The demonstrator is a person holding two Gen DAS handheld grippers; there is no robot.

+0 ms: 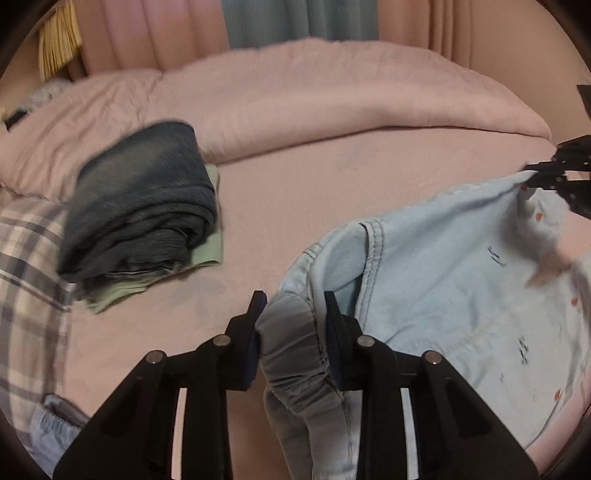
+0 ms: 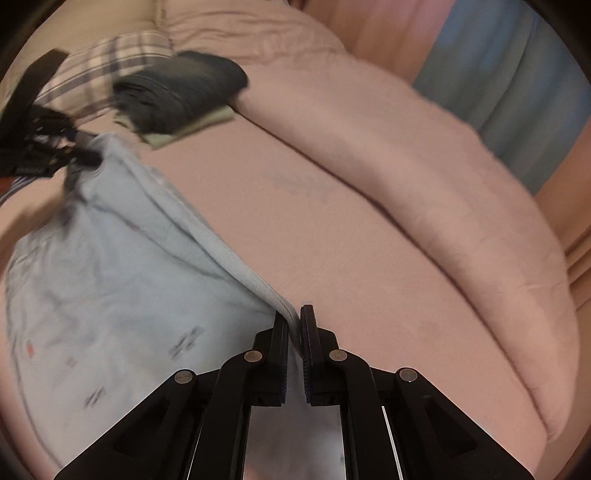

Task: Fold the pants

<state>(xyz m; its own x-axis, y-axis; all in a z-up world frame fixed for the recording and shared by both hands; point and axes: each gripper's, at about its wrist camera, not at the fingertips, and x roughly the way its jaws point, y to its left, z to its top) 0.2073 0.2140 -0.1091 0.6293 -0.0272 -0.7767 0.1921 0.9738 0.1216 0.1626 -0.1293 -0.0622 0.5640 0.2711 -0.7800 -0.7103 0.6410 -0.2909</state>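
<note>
The left gripper (image 1: 295, 314), black with two fingers, has its jaws part-way closed around a thick bunch of gathered elastic waistband, the fabric filling the gap between them. That waistband belongs to the pale blue denim pants with small red and dark printed marks (image 1: 461, 277), which spread away from the jaws toward the right edge of the bed. Over there the right gripper (image 1: 543, 177) pinches a far edge of the same pants, the cloth pulled into a taut ridge between the two tools.

From the right wrist view, the right gripper (image 2: 294, 321) has its jaws almost together on a thin hem of the pale blue pants (image 2: 110, 266), only a sliver of fabric between the pads. The cloth runs off to the left, up to the left gripper (image 2: 79, 157), which grips the opposite end; this part is blurred.

Beneath the pants lies the pink bed sheet (image 1: 314, 206), and along its far edge sits a long rolled pink duvet (image 1: 332, 96). Near the left edge of the bed a folded pair of dark blue jeans (image 1: 144, 206) rests on top of a folded pale green garment (image 1: 210, 254), the green showing at the pile's near and right sides. A plaid grey and white pillow (image 1: 29, 277) lies just beside that pile at the left edge. Pink and teal curtains (image 1: 295, 22) hang behind the bed
</note>
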